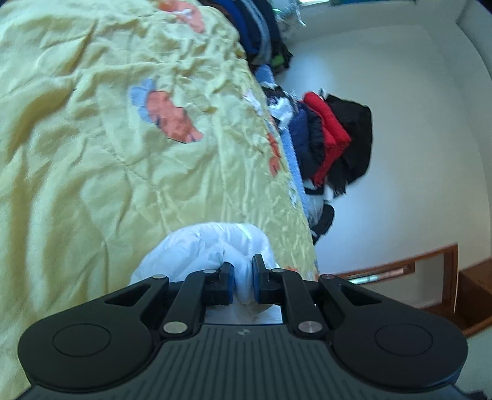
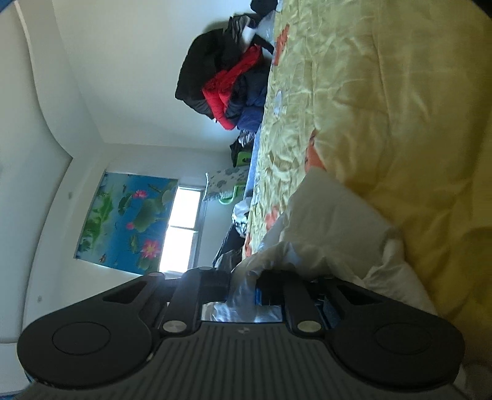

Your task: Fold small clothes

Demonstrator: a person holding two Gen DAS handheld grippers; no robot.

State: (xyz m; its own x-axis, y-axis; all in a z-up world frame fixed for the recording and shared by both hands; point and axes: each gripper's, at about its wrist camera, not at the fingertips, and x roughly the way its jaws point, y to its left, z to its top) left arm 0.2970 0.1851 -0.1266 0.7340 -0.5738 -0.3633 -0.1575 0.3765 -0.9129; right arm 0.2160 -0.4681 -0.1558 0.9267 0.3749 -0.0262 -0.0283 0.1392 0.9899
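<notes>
The left gripper (image 1: 243,284) clamps a bunched white garment (image 1: 212,246) just above the yellow quilt (image 1: 92,138); the right gripper (image 2: 243,284) grips the garment's other end.

Yellow quilted bedspread (image 1: 92,138) with orange and blue flower patches, heavily creased, covering the bed. Heap of dark clothing (image 1: 356,138) with a red padded jacket (image 1: 329,132) in it, lying at the bedspread's far edge against the white wall (image 1: 415,107); more blue and dark garments (image 1: 252,27) piled further along that edge. Lotus-pond poster (image 2: 126,221) on the adjoining wall, just beside a bright window (image 2: 184,227); brown wooden frame (image 1: 442,270) low on the white wall.
</notes>
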